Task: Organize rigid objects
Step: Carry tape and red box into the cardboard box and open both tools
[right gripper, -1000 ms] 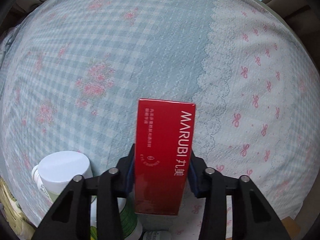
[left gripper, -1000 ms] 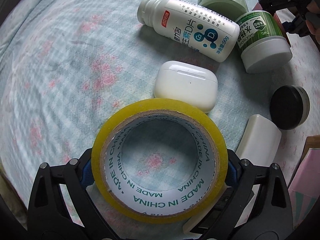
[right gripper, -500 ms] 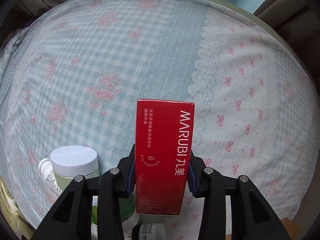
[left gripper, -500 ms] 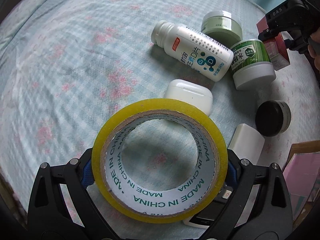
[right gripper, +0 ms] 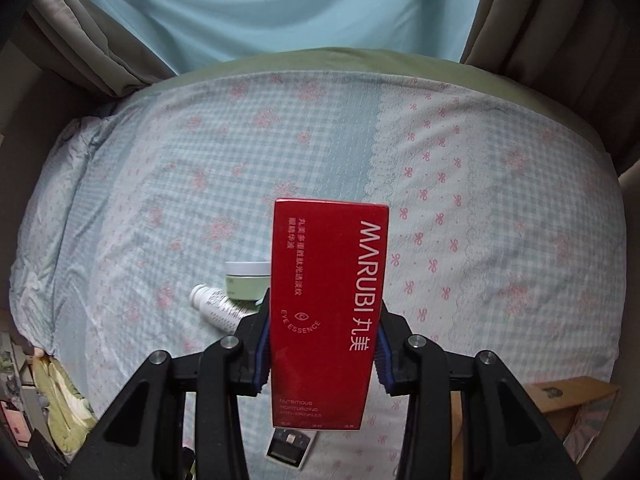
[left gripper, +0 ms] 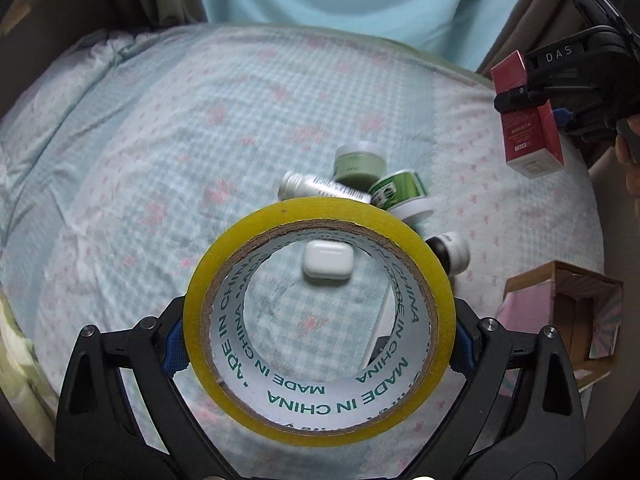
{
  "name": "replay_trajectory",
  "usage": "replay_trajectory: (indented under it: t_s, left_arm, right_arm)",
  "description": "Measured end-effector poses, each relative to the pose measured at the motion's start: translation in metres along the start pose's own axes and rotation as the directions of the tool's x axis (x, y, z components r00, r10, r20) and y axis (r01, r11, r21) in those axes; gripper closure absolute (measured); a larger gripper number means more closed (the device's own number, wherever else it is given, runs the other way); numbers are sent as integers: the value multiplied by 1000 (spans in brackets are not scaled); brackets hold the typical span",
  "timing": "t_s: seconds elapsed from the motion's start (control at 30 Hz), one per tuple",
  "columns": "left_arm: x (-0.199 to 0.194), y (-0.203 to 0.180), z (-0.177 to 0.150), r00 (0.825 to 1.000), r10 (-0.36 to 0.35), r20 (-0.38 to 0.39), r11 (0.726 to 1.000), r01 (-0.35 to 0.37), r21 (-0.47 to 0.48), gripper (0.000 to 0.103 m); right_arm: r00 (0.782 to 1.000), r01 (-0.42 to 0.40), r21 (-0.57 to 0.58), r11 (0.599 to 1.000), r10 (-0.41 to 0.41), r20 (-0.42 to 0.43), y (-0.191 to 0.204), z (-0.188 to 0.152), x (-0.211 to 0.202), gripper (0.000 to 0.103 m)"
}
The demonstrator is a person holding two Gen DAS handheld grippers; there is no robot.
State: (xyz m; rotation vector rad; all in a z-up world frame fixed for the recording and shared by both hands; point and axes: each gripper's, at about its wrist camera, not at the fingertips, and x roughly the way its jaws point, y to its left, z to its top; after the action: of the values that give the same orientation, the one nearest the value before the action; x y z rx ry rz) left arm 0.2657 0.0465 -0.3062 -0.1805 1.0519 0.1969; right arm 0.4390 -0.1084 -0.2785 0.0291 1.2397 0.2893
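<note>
Above the bed (left gripper: 168,168), on the left side, the left tool (left gripper: 319,350) holds a yellow tape roll (left gripper: 319,322) across its wide outside, with the blue pads pressing on both flanks, so the roll hangs clear of the checked cover. Through the hole of the roll a white earbud case (left gripper: 328,260) shows, lying on the cover below. Just behind it a small group is not sorted yet: a white bottle (left gripper: 316,187) on its side, a pale green jar (left gripper: 359,163), a green-labelled jar (left gripper: 402,194) tipped over, and a dark-capped small jar (left gripper: 450,254). Further right, an open cardboard box (left gripper: 560,312) stands at the edge of the bed; I judge it may be the place for the things, but nothing shows inside it. On the far right, the right tool (right gripper: 322,354) is closed narrowly on a red carton (right gripper: 326,312), which stands upright between the pads, high over the cover. So I judge the task is at an early stage: two things are lifted, and most are left.
</note>
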Motion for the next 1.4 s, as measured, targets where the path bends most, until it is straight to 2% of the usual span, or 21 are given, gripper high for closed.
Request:
replay_trajectory:
  t_s: [0.1, 0.17, 0.27, 0.4, 0.5, 0.67, 0.83, 0.97, 1.07, 1.2, 1.4]
  left_arm:
    - [-46, -14, 16, 998, -23, 58, 997, 18, 80, 7]
    - [-71, -26, 26, 995, -52, 84, 991, 41, 127, 7]
    - [-100, -52, 34, 990, -97, 102, 977, 75, 199, 7]
    - [-125, -99, 38, 981, -165, 99, 953, 132, 272, 7]
    - [-139, -142, 37, 971, -226, 85, 931, 189, 313, 7]
    - [-150, -222, 26, 962, -269, 50, 900, 233, 369, 7]
    - [-127, -299, 12, 958, -285, -40, 881, 278, 383, 7]
    - [-84, -344, -7, 955, -264, -139, 870, 297, 393, 7]
    - [-45, -368, -23, 953, -222, -205, 865, 289, 410, 7]
    - [5, -389, -44, 938, -166, -305, 870, 285, 402, 7]
    - [76, -383, -72, 909, -64, -411, 885, 242, 398, 7]
  right_arm:
    - [994, -102, 51, 993, 100, 40, -9, -20, -47, 65]
    - [990, -130, 65, 989, 125, 68, -19, -34, -80, 65]
    - [989, -111, 65, 992, 103, 103, -38, -54, -124, 65]
    - [986, -119, 101, 988, 105, 133, -85, -83, -169, 65]
    - [988, -83, 118, 990, 66, 137, -124, -104, -193, 65]
    - [994, -44, 136, 990, 30, 104, -197, -135, -215, 65]
    - [999, 14, 121, 993, -19, 34, -264, -158, -204, 65]
    - [1000, 28, 139, 990, -27, -15, -312, -173, -177, 65]
    - [999, 5, 154, 988, 3, -47, -337, -184, -150, 65]
    - [995, -33, 144, 989, 46, -90, -350, -198, -113, 65]
    - [987, -94, 42, 995, 99, -130, -340, -210, -61, 65]
